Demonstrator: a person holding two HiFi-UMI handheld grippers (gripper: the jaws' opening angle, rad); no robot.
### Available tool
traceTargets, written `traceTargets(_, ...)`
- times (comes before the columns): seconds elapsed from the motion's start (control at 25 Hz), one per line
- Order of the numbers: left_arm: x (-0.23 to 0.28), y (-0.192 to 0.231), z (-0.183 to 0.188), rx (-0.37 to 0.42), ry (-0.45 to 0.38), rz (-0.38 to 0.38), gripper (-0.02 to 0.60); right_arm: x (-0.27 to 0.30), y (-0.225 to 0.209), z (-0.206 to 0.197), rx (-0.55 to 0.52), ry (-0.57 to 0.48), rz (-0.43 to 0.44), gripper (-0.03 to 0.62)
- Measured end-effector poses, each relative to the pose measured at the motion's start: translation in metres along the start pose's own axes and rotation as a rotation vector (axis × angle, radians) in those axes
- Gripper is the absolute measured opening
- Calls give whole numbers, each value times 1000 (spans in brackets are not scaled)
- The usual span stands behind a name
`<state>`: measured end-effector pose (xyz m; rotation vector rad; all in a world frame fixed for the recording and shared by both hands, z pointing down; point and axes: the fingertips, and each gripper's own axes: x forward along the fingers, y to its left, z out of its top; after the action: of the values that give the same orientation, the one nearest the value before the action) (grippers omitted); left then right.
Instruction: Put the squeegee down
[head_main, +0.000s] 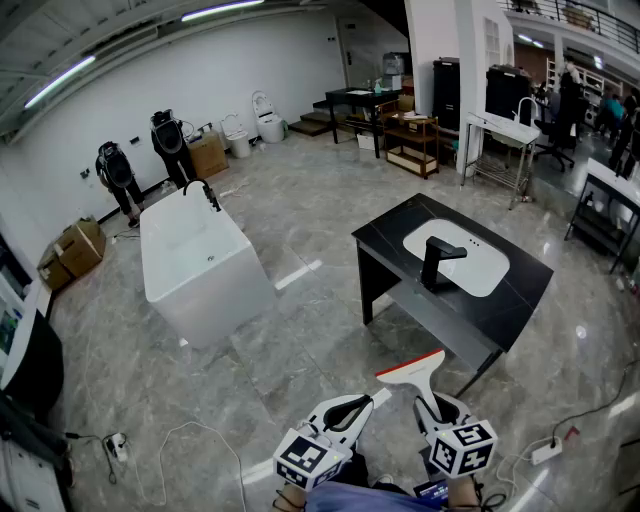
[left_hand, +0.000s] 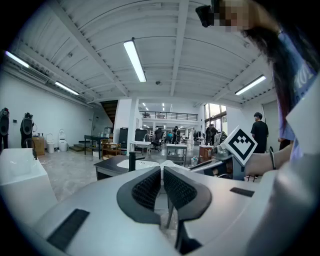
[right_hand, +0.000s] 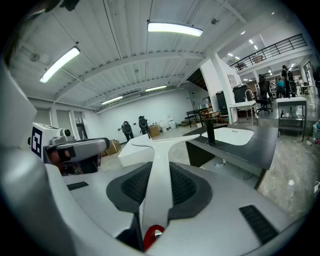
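1. Right gripper view: my right gripper (right_hand: 160, 169) is closed on the one squeegee (right_hand: 158, 187). My two dark ribbed pads (right_hand: 131, 186) press its white handle from either side. One red ring (right_hand: 152, 234) shows at the handle's near end.
2. Beyond my jaws the squeegee widens into a single T-shaped blade. It hangs in the air and rests on no surface.
3. Left gripper view: my left gripper (left_hand: 162, 174) has its two jaws drawn together to a thin slit, with nothing between them.
4. Head view: my two grippers sit side by side at the bottom edge, left gripper (head_main: 352, 408) and right gripper (head_main: 430, 405). Each carries one marker cube (head_main: 462, 448).
5. The squeegee (head_main: 415, 372) rises from the right one. Its orange-edged blade is over the grey floor (head_main: 150, 380), near the front of the vanity.
6. That one black vanity (head_main: 385, 235) bears one white basin (head_main: 482, 270) and one black tap (head_main: 438, 262).
7. Further left stands one white bathtub (head_main: 200, 275), well apart from the vanity, with one black faucet (head_main: 205, 190) at its far end.
8. By the far wall stand two black upright stands (head_main: 118, 172), with one cardboard box (head_main: 208, 155) just beside them.
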<state>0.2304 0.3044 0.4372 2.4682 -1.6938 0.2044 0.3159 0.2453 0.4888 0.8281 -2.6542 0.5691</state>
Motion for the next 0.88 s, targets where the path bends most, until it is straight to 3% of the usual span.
traceTargets(0.44,0,-1,-7,-6,22,8,26,13,-5,5,29,-3,30,101)
traceTargets(0.88,28,68,-12,-35,45,34,26,81,-22,28,49,29,39,101)
